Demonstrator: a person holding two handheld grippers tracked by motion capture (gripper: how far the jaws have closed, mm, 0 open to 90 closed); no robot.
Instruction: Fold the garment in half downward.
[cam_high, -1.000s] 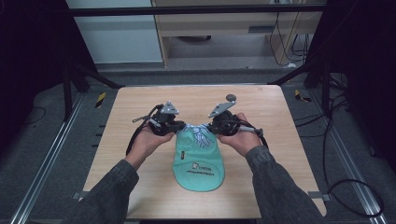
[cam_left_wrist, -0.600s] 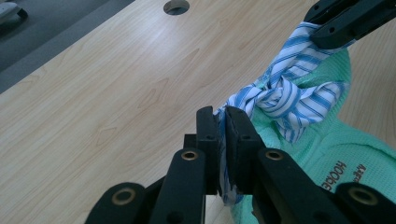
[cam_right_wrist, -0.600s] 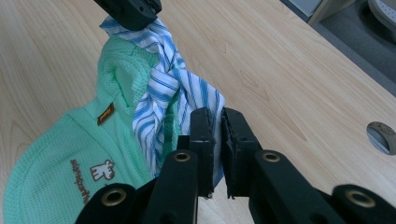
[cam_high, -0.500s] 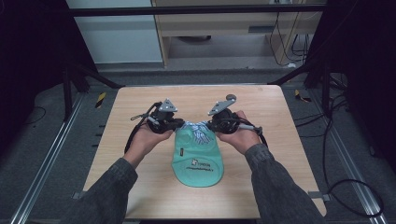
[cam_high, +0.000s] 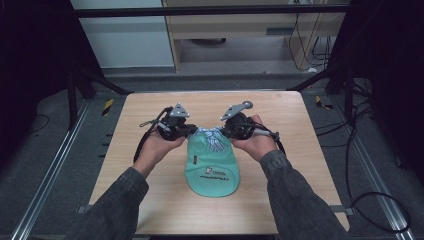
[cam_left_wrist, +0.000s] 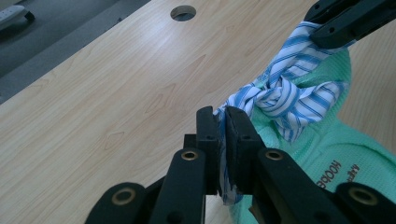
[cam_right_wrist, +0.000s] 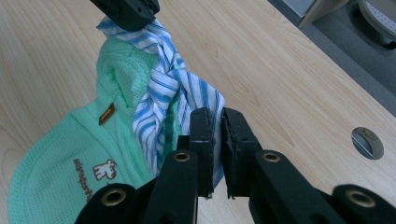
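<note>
A mint-green bib (cam_high: 212, 170) with a printed logo lies in the middle of the wooden table (cam_high: 150, 200). Its blue-and-white striped ties (cam_high: 211, 136) are knotted together at the far end. My left gripper (cam_high: 192, 131) is shut on one striped tie end (cam_left_wrist: 223, 184), seen close in the left gripper view (cam_left_wrist: 221, 114). My right gripper (cam_high: 226, 131) is shut on the other tie end (cam_right_wrist: 212, 105), its jaws (cam_right_wrist: 217, 116) pinching the cloth. The knot (cam_left_wrist: 280, 93) hangs between the two grippers, a little off the table, and lifts the bib's neck edge (cam_right_wrist: 126, 70).
A round cable hole (cam_left_wrist: 183, 11) (cam_right_wrist: 367, 142) is cut in the tabletop near the far edge. Black frame bars (cam_high: 100, 82) flank the table. A wooden cabinet (cam_high: 240, 30) stands behind it, and cables (cam_high: 350, 135) trail on the floor at the right.
The bib has slid a little toward the far side of the table, pulled by its ties. Both grippers keep their hold on the striped ties.
</note>
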